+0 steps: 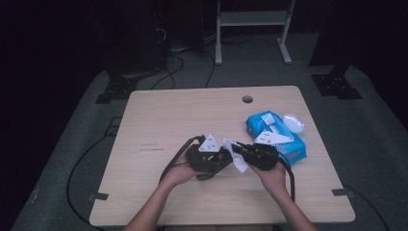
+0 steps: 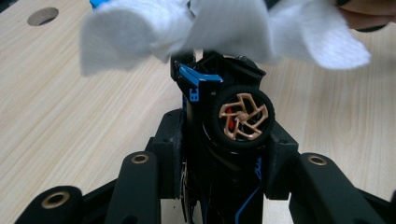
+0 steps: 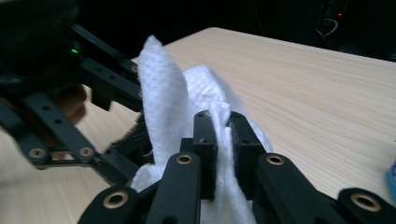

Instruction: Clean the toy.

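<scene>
A black toy car (image 2: pixel 224 121) with blue trim and a bronze-spoked wheel stands nose-up between the jaws of my left gripper (image 2: pixel 224 154), which is shut on it. In the high view the left gripper (image 1: pixel 222 156) sits just above the table's (image 1: pixel 168 115) middle, facing right. My right gripper (image 3: pixel 222 135) is shut on a white wipe (image 3: pixel 173 93), bunched between its pads. The wipe (image 2: pixel 224 32) drapes over the car's upper end. From above, the right gripper (image 1: pixel 240 150) faces left, and the wipe (image 1: pixel 236 159) hangs between the two grippers.
A blue pack of wipes (image 1: pixel 288 147) lies at the table's right side, partly under the right gripper's grey plate, with a white rounded object (image 1: pixel 293 122) beside it. A cable hole (image 1: pixel 247 99) is near the far edge. Black cables trail toward the front edge.
</scene>
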Tool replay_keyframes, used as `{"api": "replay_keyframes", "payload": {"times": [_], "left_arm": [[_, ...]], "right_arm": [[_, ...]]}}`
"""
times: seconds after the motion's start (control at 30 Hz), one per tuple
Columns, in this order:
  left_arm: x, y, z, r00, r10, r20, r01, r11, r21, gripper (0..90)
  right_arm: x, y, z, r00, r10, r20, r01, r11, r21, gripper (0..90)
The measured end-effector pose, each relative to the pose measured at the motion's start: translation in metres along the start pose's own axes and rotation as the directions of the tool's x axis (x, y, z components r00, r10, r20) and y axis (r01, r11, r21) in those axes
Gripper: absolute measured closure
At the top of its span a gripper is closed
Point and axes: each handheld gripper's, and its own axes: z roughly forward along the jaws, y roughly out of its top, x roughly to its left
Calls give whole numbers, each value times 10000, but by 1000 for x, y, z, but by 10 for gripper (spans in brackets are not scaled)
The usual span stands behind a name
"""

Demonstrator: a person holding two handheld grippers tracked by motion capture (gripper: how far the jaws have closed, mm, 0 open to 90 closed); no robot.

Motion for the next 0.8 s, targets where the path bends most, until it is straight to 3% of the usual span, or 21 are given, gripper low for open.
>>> {"api": "replay_keyframes", "payload": {"times": [0.1,0.2,0.3,0.4,0.5,0.6,0.63,0.67,0.8], "left_arm": [[-1,3,0,10000,-33,54,34,9999,-131,579],[0,4,-4,10000,-89,0,89,9994,-345,579],[1,4,-7,9998,-173,-22,171,9987,-472,580],[3,4,-9,9999,-163,25,165,9982,-584,580],[2,6,-7,10000,-48,-49,46,9989,-474,579],[1,8,-4,10000,-56,53,59,9984,-569,580],[1,8,-4,10000,-56,53,59,9984,-569,579],[1,9,-6,9999,-56,86,62,9976,-692,579],[1,9,-9,10000,-81,28,82,9973,-723,578]], "right_arm": [[13,8,0,9986,-511,-154,508,9985,-197,828],[20,13,0,9949,-1003,79,1005,9946,-252,828],[11,11,-4,9971,-734,225,740,9969,-280,828],[-1,3,-5,9942,-659,852,643,9977,209,828],[-5,1,-7,9975,-277,652,270,9996,126,828],[7,13,-10,9976,-638,277,647,9974,-321,828],[7,13,-10,9976,-638,277,647,9974,-321,828],[13,17,-10,9945,-982,370,996,9943,-370,828],[6,12,-9,9968,-711,378,725,9967,-362,828]]}}
